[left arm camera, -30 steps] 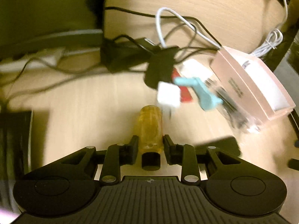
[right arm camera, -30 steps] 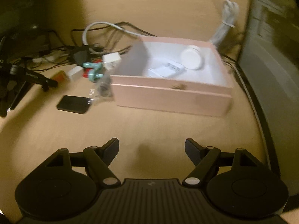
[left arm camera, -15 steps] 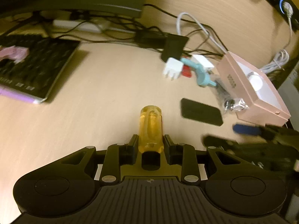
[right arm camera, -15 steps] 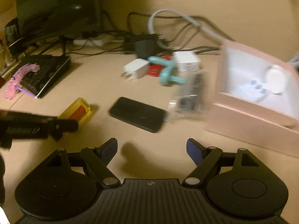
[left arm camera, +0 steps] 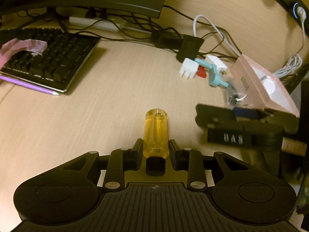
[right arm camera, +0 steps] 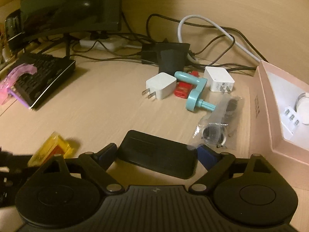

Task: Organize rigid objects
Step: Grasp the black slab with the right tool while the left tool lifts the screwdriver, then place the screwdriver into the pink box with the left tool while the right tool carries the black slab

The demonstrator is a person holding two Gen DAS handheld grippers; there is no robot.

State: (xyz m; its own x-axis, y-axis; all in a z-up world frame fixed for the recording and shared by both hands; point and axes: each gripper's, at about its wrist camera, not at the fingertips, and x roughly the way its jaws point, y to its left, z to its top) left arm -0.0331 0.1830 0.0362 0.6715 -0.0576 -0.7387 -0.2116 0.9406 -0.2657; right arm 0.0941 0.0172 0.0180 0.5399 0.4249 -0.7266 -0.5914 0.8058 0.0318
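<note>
- Amber translucent handle, black-collared at its near end, is clamped between the fingers of the left gripper and points forward above the wooden table.
- Right gripper is spread wide, one blue-padded finger on each side of a flat black case lying on the table; pad contact cannot be confirmed.
- Right wrist view only: the case in full, plus two white plug adapters, a red item between them, a teal crank-shaped part across it, and a clear bag of dark hardware just beside the pink box.
- Left wrist view only: the full clamp on the handle, and the right gripper seen side-on and blurred, blocking most of the case.
- Pink box stands toward the table's right edge; a white round item lies inside. The frame cuts off its far side.
- Keyboard sits at the left edge under a monitor, a pink translucent object resting on it.
- In the right wrist view the handle is a yellow blur at lower left.
</note>
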